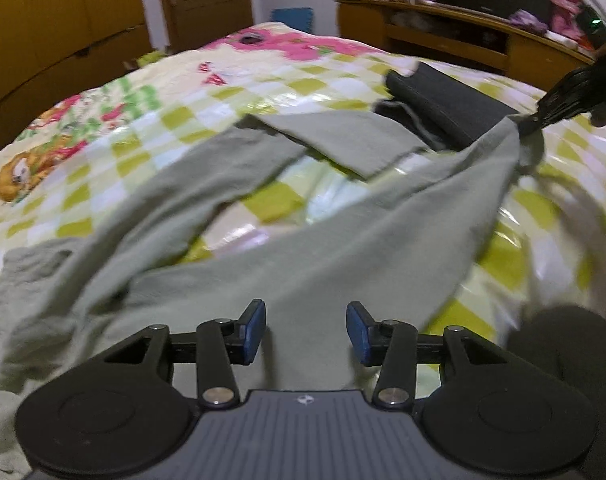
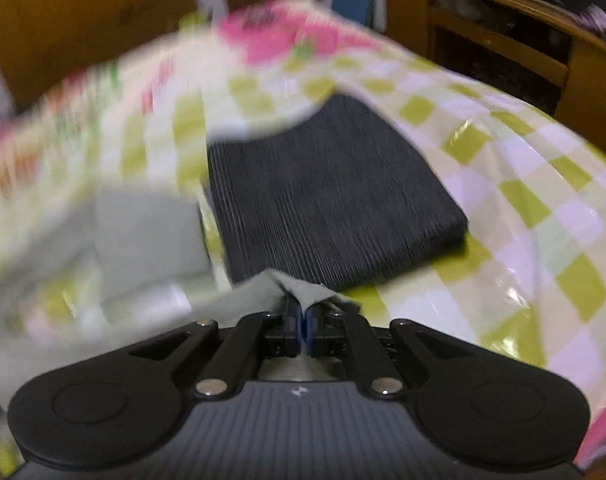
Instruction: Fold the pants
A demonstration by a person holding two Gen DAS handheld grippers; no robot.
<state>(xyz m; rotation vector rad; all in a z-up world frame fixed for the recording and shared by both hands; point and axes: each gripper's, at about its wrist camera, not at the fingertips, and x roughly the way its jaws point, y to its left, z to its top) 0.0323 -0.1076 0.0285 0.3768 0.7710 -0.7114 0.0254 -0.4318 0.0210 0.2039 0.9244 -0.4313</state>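
The left claw point(image 1: 306, 330) hangs wide apart over the pants point(image 1: 231, 248), which sprawl across the bed point(image 1: 103, 128). At two o'clock, the right claw point(image 1: 533, 122) pinches a leg end beside dark folded cloth point(image 1: 443, 100).

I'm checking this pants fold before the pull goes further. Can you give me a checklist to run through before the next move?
1. Right hand-held gripper shut on the green pants: ok, fabric sits between its closed fingers.
2. Left hand-held gripper has a hold: not ok, it is open above the cloth and grips nothing.
3. Pants legs flat: not ok, one leg end is folded over and the cloth is rumpled.
4. Folded dark garment apart from the pants: not ok, the pants reach it in the left wrist view.
5. Waistband position: cannot tell, blurred.
6. Bedspread smooth under the cloth: cannot tell.
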